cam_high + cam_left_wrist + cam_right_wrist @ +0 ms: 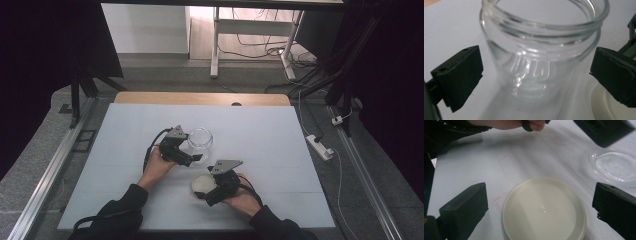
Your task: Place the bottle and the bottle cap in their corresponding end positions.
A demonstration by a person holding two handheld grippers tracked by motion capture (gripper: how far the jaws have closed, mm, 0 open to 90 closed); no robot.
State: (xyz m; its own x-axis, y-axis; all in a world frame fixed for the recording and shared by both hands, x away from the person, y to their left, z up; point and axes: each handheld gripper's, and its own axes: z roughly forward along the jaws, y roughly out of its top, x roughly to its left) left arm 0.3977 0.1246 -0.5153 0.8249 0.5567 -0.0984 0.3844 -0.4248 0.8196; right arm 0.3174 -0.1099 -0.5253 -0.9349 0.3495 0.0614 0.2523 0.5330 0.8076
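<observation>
1. Standing upright near the middle of the white surface [280, 150], a clear glass jar [200, 143] has its mouth open, with no lid on it.
2. Left tongs [196, 157] sit just beside the jar on its near side, held in the person's left hand [159, 167].
3. From the left gripper view, the jar [541, 47] lies between the two black jaws, which are spread wide; a gap shows on each side, so nothing is gripped.
4. A cream round lid [204, 184] lies flat on the surface, nearer the person than the jar and a little to its right.
5. Right tongs [212, 192] hover at that lid, held in the right hand [243, 201].
6. In the right gripper view the lid [544, 210] rests between the spread jaws, apart from both; these tongs are released too.
7. That same view shows the jar's glass base [615, 166] at the upper right, near the lid but not touching it.
</observation>
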